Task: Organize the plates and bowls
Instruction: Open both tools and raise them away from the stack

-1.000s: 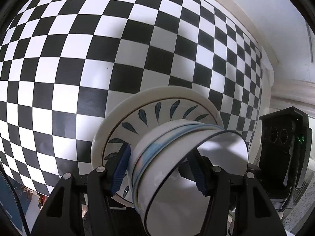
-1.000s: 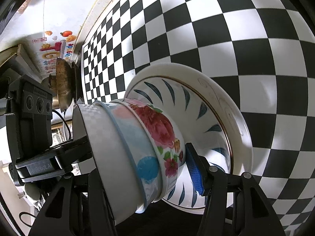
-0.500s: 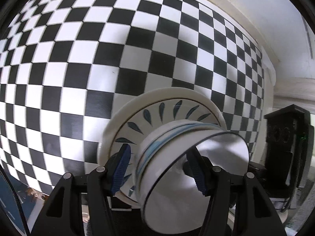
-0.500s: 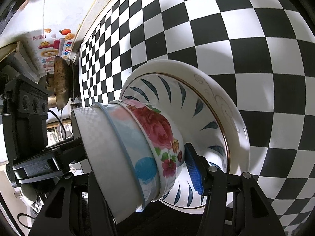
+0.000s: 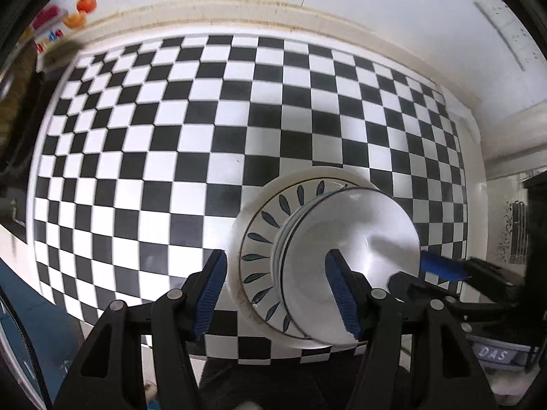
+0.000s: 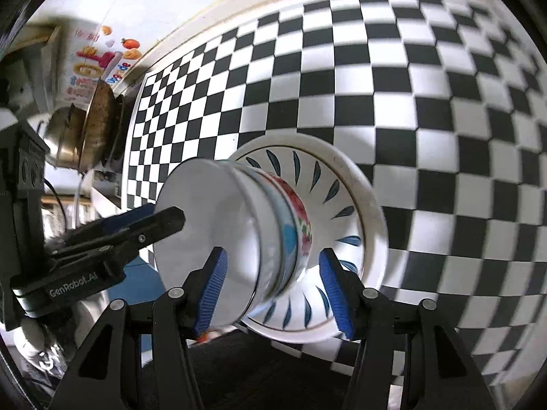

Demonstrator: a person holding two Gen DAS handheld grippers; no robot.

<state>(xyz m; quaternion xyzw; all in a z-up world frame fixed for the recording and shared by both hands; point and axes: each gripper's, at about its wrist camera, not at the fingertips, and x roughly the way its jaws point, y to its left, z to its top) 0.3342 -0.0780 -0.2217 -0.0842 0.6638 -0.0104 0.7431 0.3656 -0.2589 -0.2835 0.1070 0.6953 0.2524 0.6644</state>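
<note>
Crockery stands gathered in one pile on the checkered counter [image 5: 143,157]: a stack of bowls [image 6: 259,235], a flowered one at the bottom and plain white ones nested above it, sits inside a broad plate [image 6: 345,205] painted with blue leaf strokes. We judge the sorting largely done, since nothing else that belongs in the pile shows on the counter in either view; what may remain is shifting the whole pile to its final place, though neither view shows where that would be. The pile sits near the counter's front edge.

Our left gripper [image 5: 278,295] is spread wide, with one blue-padded finger outside the plate's rim and the other over the top bowl's hollow; from the left wrist view we cannot tell whether either pad touches the china, and it grips nothing firmly. Our right gripper [image 6: 273,292] is likewise spread wide, one finger before the white bowls and one near the plate's inner slope, with daylight between pads and ware. Both come in low and nearly level from opposite sides of the pile. A metal pot [image 6: 78,136] stands at the counter's far left end.
</note>
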